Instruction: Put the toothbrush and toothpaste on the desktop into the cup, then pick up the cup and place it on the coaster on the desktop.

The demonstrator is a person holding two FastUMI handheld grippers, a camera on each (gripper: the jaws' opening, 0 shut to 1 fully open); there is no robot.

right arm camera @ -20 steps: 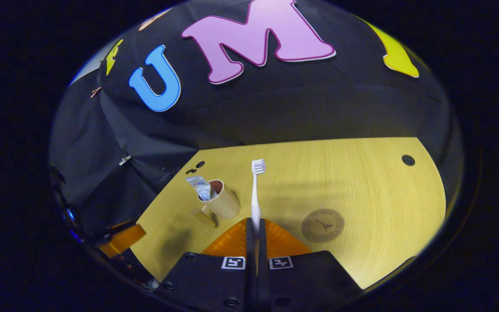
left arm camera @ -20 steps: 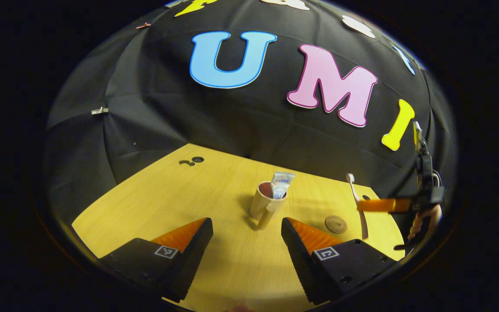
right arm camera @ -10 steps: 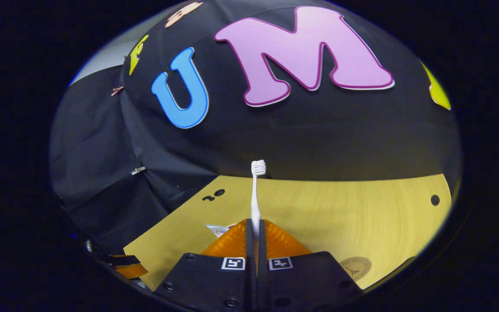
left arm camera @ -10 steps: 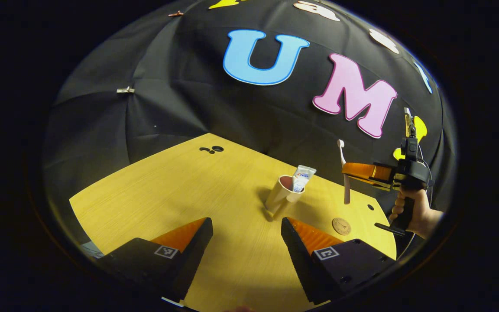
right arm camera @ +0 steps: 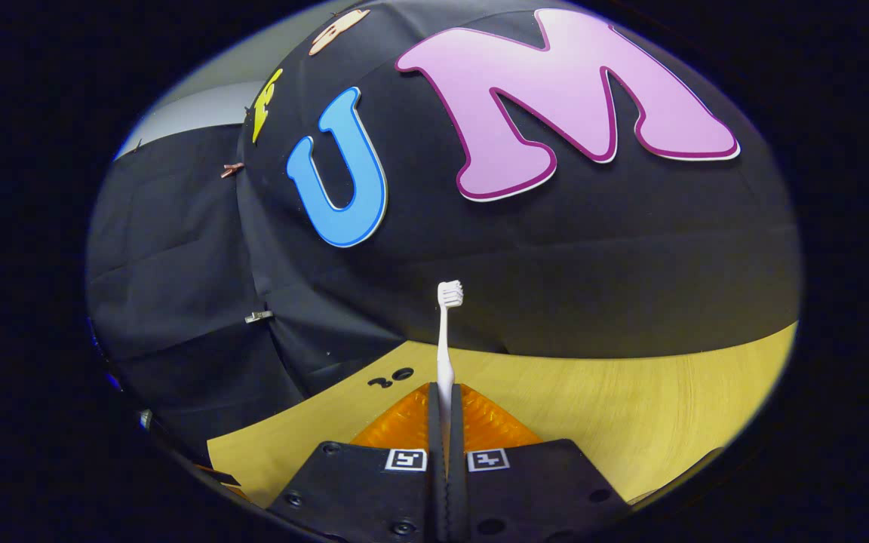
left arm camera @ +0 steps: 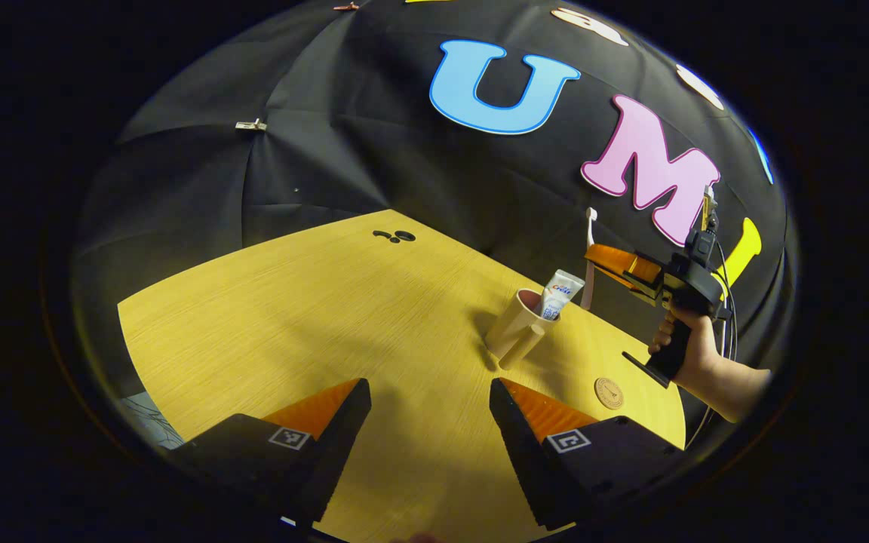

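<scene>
Left gripper (left arm camera: 429,422) hovers over the bench (left arm camera: 314,324), jaws apart and empty; the cup (left arm camera: 514,332) stands upright holding the toothpaste (left arm camera: 559,294), the coaster (left arm camera: 609,393) nearby. Right gripper (right arm camera: 446,396), jaws clamped on the toothbrush (right arm camera: 446,339), holds it upright just beside the cup: lower it handle-first, clearing the rim.

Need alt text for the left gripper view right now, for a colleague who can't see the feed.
The right tool holds a toothbrush upright beside the cup, which already contains the toothpaste. The left tool hangs open over the wooden desktop, and the coaster lies right of the cup.
</scene>
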